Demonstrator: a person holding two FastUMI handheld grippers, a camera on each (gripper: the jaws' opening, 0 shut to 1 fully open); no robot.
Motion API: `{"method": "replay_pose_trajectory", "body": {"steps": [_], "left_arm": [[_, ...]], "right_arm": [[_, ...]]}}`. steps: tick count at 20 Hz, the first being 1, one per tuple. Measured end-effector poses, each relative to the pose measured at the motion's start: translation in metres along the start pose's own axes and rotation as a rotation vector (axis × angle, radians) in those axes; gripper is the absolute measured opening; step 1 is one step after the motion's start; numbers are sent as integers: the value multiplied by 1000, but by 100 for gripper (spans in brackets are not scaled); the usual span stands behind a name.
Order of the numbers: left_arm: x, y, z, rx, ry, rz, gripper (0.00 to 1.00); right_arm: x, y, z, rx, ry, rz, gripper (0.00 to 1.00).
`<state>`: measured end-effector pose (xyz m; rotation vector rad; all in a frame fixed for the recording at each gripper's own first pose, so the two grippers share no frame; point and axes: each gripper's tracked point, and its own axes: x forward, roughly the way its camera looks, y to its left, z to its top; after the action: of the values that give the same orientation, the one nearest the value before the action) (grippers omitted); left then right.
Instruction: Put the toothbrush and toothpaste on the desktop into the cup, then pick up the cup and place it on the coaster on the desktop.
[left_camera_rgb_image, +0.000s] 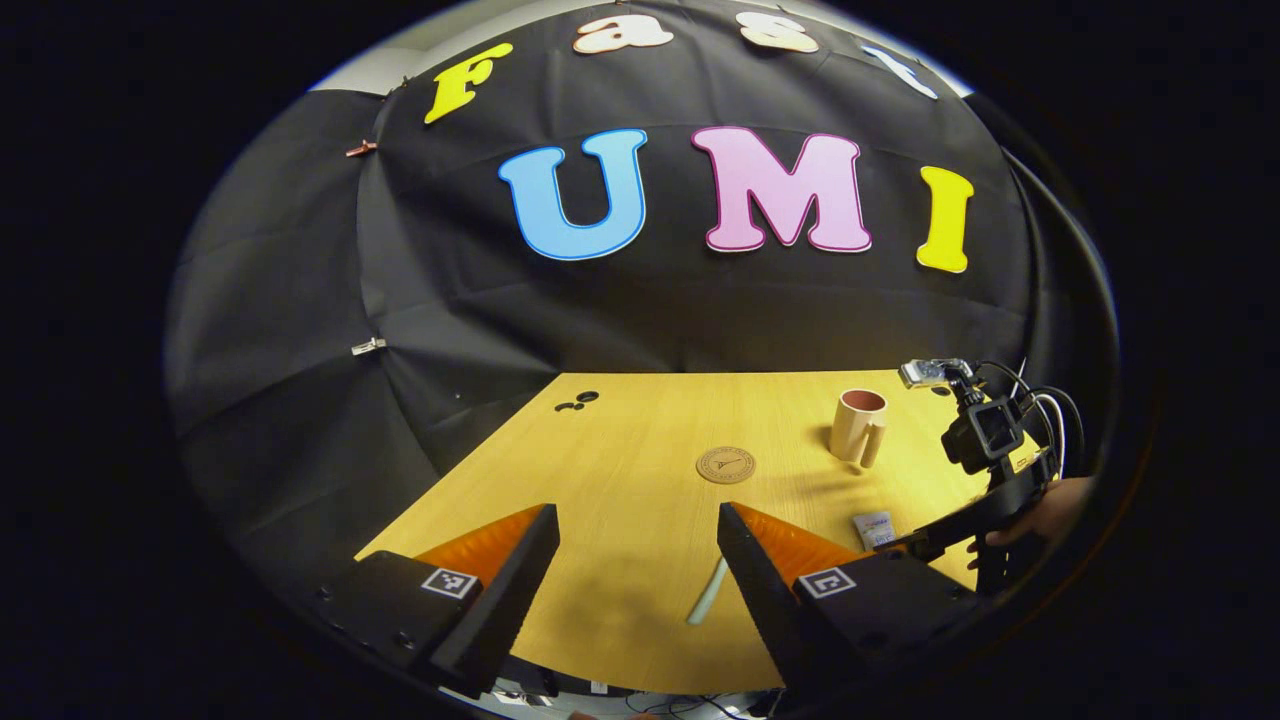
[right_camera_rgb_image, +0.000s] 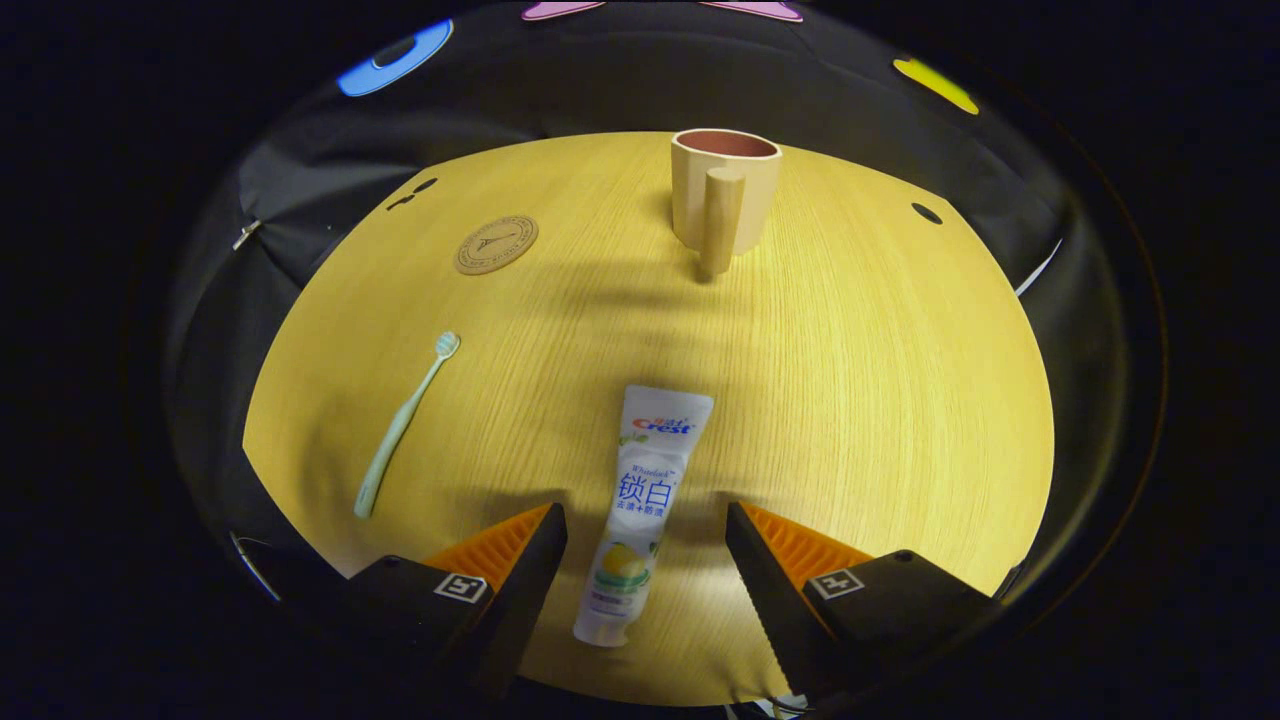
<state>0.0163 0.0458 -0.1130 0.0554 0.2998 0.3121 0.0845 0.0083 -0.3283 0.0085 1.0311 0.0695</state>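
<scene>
Now the right tongs (right_camera_rgb_image: 645, 560), spread wide, straddle the toothpaste (right_camera_rgb_image: 640, 510), a soft, light tube best pinched mid-body, while the left tongs (left_camera_rgb_image: 635, 570) gape too.

The desk (right_camera_rgb_image: 850, 380) has a light yellow wood-grain top under a pool of light, dimmer toward its edges. Near its far left corner sits a small cluster of dark round marks (left_camera_rgb_image: 577, 402); the right gripper view shows them as well, along with one more dark oval spot (right_camera_rgb_image: 926, 213) by the far right edge. Black cloth (left_camera_rgb_image: 300, 330) hangs behind and to the left of the desk, creased and draped. A metal clip (left_camera_rgb_image: 368, 346) pinches the cloth, and a reddish clip (left_camera_rgb_image: 361, 149) sits higher up.
</scene>
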Motion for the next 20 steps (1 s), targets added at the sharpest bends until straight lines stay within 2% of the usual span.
{"method": "replay_pose_trajectory", "body": {"steps": [6,7,8,11,12,13,14,15,16,17,18,19,20], "left_arm": [[4,-3,-1,13,5,-23,100],[3,-3,-3,12,9,-28,100],[3,-3,-4,12,15,-31,100],[2,-1,-9,11,22,-35,100],[2,-1,-9,10,24,-38,100],[2,-2,-12,9,29,-41,100],[2,-2,-14,9,36,-42,100],[2,-2,-16,8,40,-43,100],[1,-4,-17,7,41,-45,100],[1,-4,-19,7,42,-46,100],[1,-5,-21,7,45,-48,100],[1,-5,-23,6,50,-50,100],[1,-6,-25,5,54,-50,100]], "right_arm": [[11,9,-1,34,-3,5,96],[12,5,0,32,-10,-8,85],[13,3,1,33,-7,-21,87],[12,-1,2,21,10,-60,63],[15,-3,1,-4,18,-68,60],[15,-1,1,-22,14,-49,51],[15,-1,2,-37,19,-46,53],[15,0,2,-50,26,-43,41],[15,0,2,-58,32,-36,41],[15,0,2,-64,38,-31,36],[15,0,3,-66,34,-26,41],[16,1,3,-67,29,-24,40],[15,1,3,-75,21,-19,36]]}}
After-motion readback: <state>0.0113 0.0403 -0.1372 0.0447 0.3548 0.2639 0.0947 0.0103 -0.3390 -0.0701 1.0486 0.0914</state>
